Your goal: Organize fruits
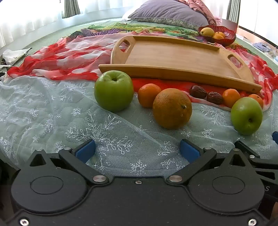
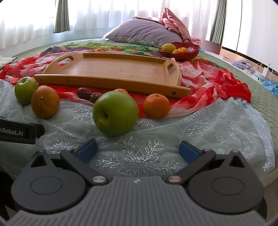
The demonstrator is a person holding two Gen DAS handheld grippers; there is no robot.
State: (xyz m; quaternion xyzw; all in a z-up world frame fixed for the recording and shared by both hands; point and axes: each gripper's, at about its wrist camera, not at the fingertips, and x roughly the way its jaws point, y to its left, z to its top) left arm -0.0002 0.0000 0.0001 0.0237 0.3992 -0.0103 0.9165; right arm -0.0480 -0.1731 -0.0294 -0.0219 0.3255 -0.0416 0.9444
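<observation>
Fruit lies on a bed in front of an empty wooden tray (image 1: 173, 57) (image 2: 111, 69). A green apple (image 1: 113, 90) (image 2: 25, 90), a large orange (image 1: 172, 108) (image 2: 45, 102) and a second green apple (image 1: 246, 115) (image 2: 115, 113) sit on the snowflake mesh. Small tangerines (image 1: 149, 97) (image 2: 156, 106) and two dark dates (image 1: 198, 91) (image 2: 84, 93) rest on the red scarf. My left gripper (image 1: 138, 151) is open, low before the large orange, holding nothing. My right gripper (image 2: 138, 149) is open just short of the second green apple, apart from it.
A red bowl (image 1: 227, 40) (image 2: 189, 52) with yellow and orange fruit stands behind the tray's right end. A purple pillow (image 1: 166, 13) (image 2: 144, 32) lies at the back. The left gripper's body (image 2: 19, 133) shows at the right wrist view's left edge. Curtains line the far side.
</observation>
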